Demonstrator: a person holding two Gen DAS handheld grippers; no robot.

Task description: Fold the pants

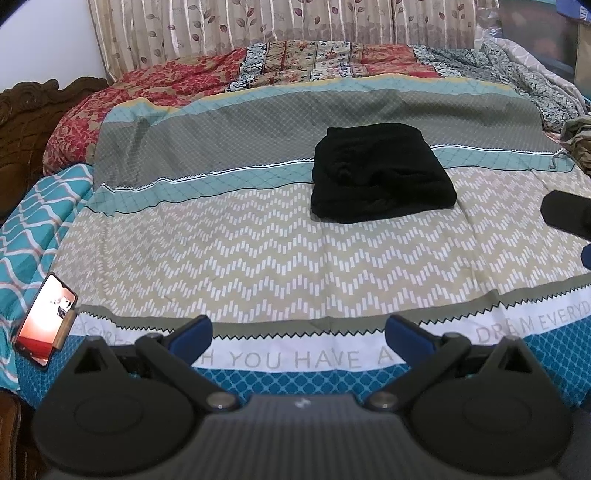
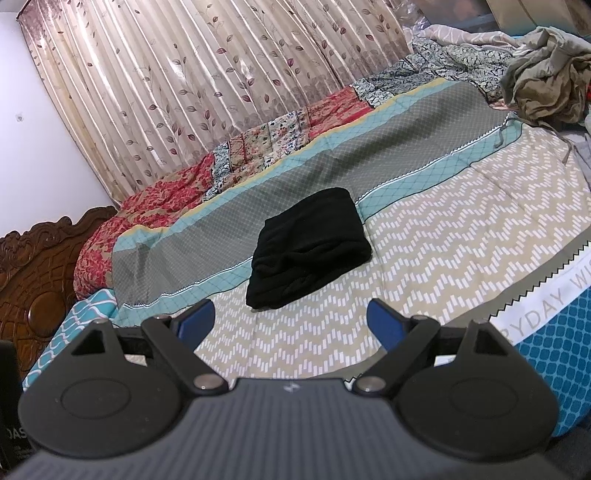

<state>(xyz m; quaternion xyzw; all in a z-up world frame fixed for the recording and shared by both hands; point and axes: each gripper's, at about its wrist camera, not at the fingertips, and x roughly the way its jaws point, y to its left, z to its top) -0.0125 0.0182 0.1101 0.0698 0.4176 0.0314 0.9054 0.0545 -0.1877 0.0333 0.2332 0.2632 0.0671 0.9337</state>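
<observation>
**Ana:** Two grippers, both with nothing between their fingers. The left gripper [image 1: 298, 334] has its blue-padded fingers spread wide above the near edge of the bed, and the right gripper [image 2: 291, 319] is spread the same way, holding nothing.

**Ben:** And the pants?

**Ana:** The black fabric pants [image 1: 382, 173] lie as a compact, roughly rectangular bundle on the patterned bedsheet with chevron and teal bands [image 1: 229, 258], near the middle of the bed and well apart from both grippers. From the right wrist view the same bundle [image 2: 310, 247] straddles the teal stripe and the chevron band, layers stacked, one rounded fold edge facing the camera.

**Ben:** So folding is finished?

**Ana:** I'd judge it essentially done. No leg or waistband trails loose, and neither gripper touches the cloth. The near edge looks a little lumpy, so a final press or squaring-up might be all that remains, if anything.

**Ben:** Anything else on the bed?

**Ana:** A phone with a lit screen [image 1: 46, 321] propped at the left edge, a red floral quilt [image 1: 147, 88] bunched toward the leaf-print curtain [image 1: 221, 26], and a crumpled heap of olive-grey clothing [image 2: 543, 85] at the far right. Whether that heap holds more pants to fold I cannot tell.
</observation>
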